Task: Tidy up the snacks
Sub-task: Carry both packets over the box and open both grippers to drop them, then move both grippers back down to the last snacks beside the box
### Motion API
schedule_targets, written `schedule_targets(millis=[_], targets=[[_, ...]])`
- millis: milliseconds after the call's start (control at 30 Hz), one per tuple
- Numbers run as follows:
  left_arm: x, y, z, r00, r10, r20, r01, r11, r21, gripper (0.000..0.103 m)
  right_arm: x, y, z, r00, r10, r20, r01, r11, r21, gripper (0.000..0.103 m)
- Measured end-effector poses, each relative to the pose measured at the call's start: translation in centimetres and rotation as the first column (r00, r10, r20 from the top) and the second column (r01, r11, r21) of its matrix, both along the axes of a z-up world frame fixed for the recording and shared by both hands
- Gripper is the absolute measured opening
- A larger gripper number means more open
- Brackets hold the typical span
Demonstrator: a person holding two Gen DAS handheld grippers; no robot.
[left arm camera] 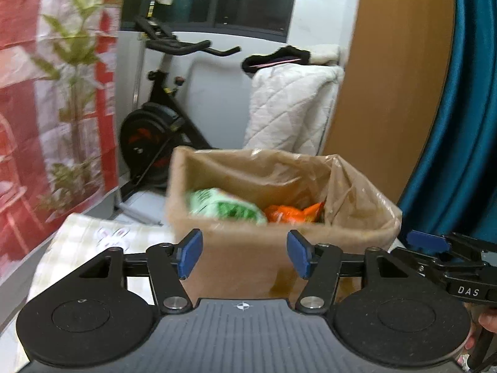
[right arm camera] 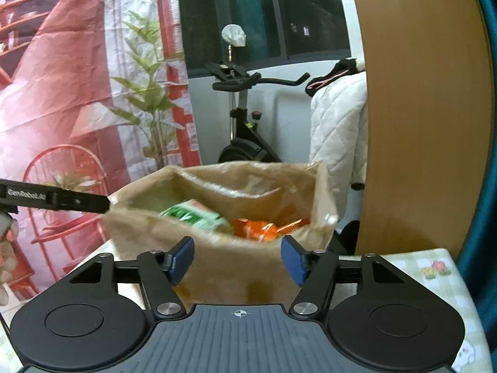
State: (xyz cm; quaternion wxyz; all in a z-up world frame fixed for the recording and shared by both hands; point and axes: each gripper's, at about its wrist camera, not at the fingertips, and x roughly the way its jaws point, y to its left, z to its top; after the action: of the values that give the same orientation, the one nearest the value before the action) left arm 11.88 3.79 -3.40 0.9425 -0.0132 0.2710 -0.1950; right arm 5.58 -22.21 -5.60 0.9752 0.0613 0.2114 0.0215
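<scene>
Right gripper (right arm camera: 237, 261), blue pads apart and empty; directly ahead, brown plastic-lined cardboard box (right arm camera: 217, 248) containing green-and-white snack packet (right arm camera: 194, 216) left of crinkled orange snack packet (right arm camera: 257, 228).

Cardboard box (left arm camera: 236, 258) matt brown, glossy plastic liner (left arm camera: 351, 192); snack packets (right arm camera: 254, 228) shiny foil; tablecloth (right arm camera: 435, 276) smooth.

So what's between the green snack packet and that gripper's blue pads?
Only the near wall of the brown bag. In the left wrist view, the green packet lies inside it, behind that wall; the left gripper stands open and empty.
</scene>
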Motion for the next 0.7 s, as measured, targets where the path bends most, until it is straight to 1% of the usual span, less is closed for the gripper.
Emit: schedule_targets(millis=[67, 167, 367, 433, 500, 533, 567, 667, 700], targets=[[-1.4, 1.1, -0.3, 1.000, 0.021, -0.002, -0.021, 1.000, 0.004, 0.066, -1.3, 0.9, -0.6, 1.000, 0.019, -0.002, -0.019, 1.000, 0.011, 0.068], [-3.7, 2.5, -1.3, 0.999, 0.049, -0.009, -0.049, 0.999, 0.023, 0.067, -3.1, 2.3, -2.1, 0.999, 0.041, -0.026, -0.040, 0.999, 0.031, 0.069], [-7.0, 4.6, -4.3, 0.992, 0.116, -0.053, -0.115, 0.993, 0.024, 0.067, -5.5, 5.3, -6.8, 0.987, 0.075, -0.143, -0.067, 0.996, 0.059, 0.071], [-7.8, 5.1, -5.4, 0.986, 0.157, -0.058, -0.156, 0.988, 0.025, 0.067, -6.2, 6.4, -8.6, 0.977, 0.088, -0.193, -0.076, 0.994, 0.073, 0.075], [-8.1, 5.6, -6.3, 0.979, 0.184, -0.087, -0.184, 0.983, 0.000, 0.067, -6.9, 7.6, -10.2, 0.965, 0.102, -0.240, -0.086, 0.993, 0.078, 0.086], [-8.3, 5.8, -6.8, 0.977, 0.187, -0.105, -0.189, 0.982, -0.012, 0.067, -7.2, 8.2, -11.0, 0.959, 0.113, -0.262, -0.095, 0.992, 0.079, 0.088], [-8.4, 5.9, -7.3, 0.975, 0.189, -0.118, -0.192, 0.981, -0.014, 0.067, -7.4, 8.8, -11.7, 0.951, 0.125, -0.284, -0.107, 0.991, 0.078, 0.091], [-8.9, 6.2, -8.4, 0.971, 0.200, -0.132, -0.201, 0.980, 0.009, 0.068, -8.1, 10.6, -13.3, 0.926, 0.159, -0.341, -0.148, 0.987, 0.060, 0.092], [-9.2, 6.2, -8.8, 0.971, 0.200, -0.134, -0.200, 0.980, 0.010, 0.072, -8.3, 11.0, -13.6, 0.921, 0.166, -0.353, -0.156, 0.986, 0.058, 0.094]])
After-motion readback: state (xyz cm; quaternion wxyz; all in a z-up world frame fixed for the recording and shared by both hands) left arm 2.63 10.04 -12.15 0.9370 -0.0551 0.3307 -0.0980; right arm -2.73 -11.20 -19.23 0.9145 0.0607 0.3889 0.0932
